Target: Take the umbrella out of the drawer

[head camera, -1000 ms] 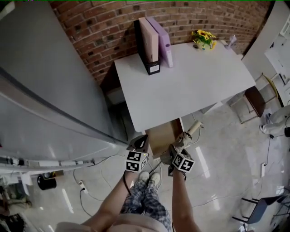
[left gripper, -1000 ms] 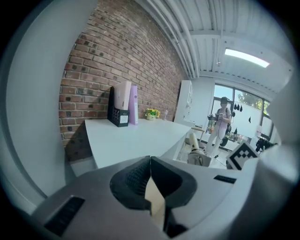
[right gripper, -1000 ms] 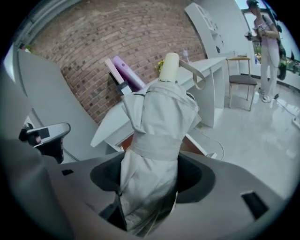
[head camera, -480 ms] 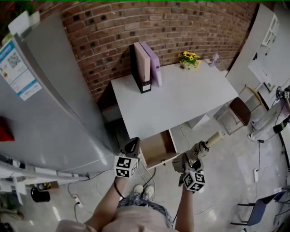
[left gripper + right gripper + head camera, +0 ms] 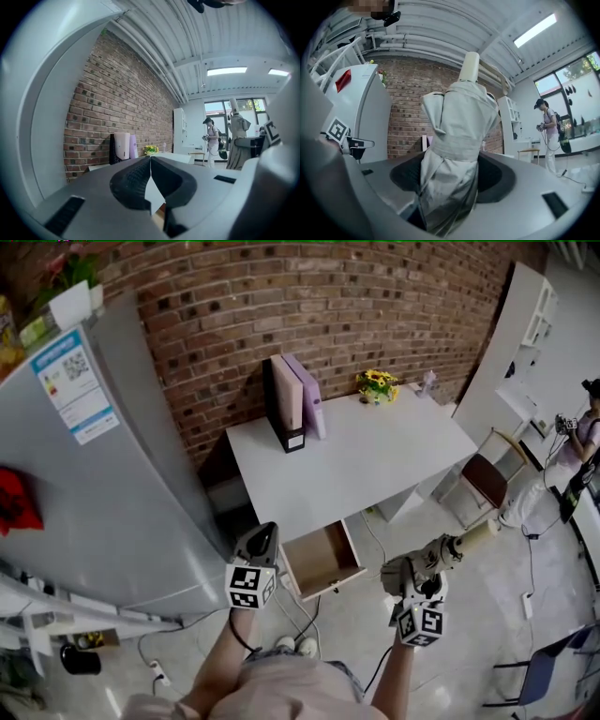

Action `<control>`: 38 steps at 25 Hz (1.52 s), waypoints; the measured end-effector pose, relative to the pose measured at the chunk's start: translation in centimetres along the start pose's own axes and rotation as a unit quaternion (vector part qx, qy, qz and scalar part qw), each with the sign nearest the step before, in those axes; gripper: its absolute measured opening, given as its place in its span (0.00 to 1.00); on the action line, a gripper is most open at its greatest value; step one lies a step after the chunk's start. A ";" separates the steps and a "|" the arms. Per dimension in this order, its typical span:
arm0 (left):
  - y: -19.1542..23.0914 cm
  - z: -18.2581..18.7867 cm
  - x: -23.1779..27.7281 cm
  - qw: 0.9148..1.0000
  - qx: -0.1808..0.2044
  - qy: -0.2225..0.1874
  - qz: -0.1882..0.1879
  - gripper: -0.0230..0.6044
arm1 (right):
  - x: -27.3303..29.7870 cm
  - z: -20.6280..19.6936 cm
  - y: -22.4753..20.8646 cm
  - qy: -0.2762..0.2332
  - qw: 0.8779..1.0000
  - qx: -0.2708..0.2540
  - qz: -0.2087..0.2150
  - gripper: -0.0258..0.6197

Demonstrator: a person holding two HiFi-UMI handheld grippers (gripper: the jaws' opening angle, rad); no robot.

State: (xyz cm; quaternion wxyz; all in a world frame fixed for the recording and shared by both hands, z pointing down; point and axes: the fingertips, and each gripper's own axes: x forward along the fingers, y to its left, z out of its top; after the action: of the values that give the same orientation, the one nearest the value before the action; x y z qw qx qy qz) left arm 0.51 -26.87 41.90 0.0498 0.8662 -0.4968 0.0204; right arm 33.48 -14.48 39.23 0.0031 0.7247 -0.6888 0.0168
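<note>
**A:** On the left, our left gripper (image 5: 265, 532) hangs in front of the open drawer (image 5: 321, 559), its jaws pressed together on nothing. Do we need it for this?

**B:** We judge not for the lift. We'd hold it clear of the drawer front, ready to push the drawer in if that's wanted. Further right, our right gripper (image 5: 413, 575) has its jaws about halfway apart and clamped on the folded beige umbrella (image 5: 448, 551). The umbrella is out of the drawer, in the air beside the white surface (image 5: 375, 460), with its pale round end pointing away from us.

**A:** How do we finish well?

**B:** We grip firmly, since bunched fabric can slip, and we carry the umbrella wide of the surface's edge.

**A:** What does each view add?

**B:** The head view shows the drawer, empty as far as we can see. The left gripper view shows that gripper's pads meeting. Only the right gripper view shows the pads squeezing the fabric just below the strap (image 5: 457, 146).
</note>
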 end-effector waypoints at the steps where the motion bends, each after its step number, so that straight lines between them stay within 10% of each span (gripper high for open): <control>1: 0.0 0.3 -0.2 1.000 0.001 -0.004 -0.001 0.08 | -0.4 0.4 -0.1 -0.004 1.000 -0.010 -0.004 0.52; 38: -1.4 2.3 -0.6 1.000 0.004 -0.023 0.001 0.08 | -3.6 2.7 -4.9 -0.018 0.998 -0.025 -0.062 0.51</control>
State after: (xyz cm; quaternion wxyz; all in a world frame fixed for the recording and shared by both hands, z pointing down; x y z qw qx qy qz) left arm 1.40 -25.93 39.47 0.0350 0.8662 -0.4984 0.0022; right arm 38.19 -10.76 36.55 0.0096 0.7661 -0.6425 -0.0136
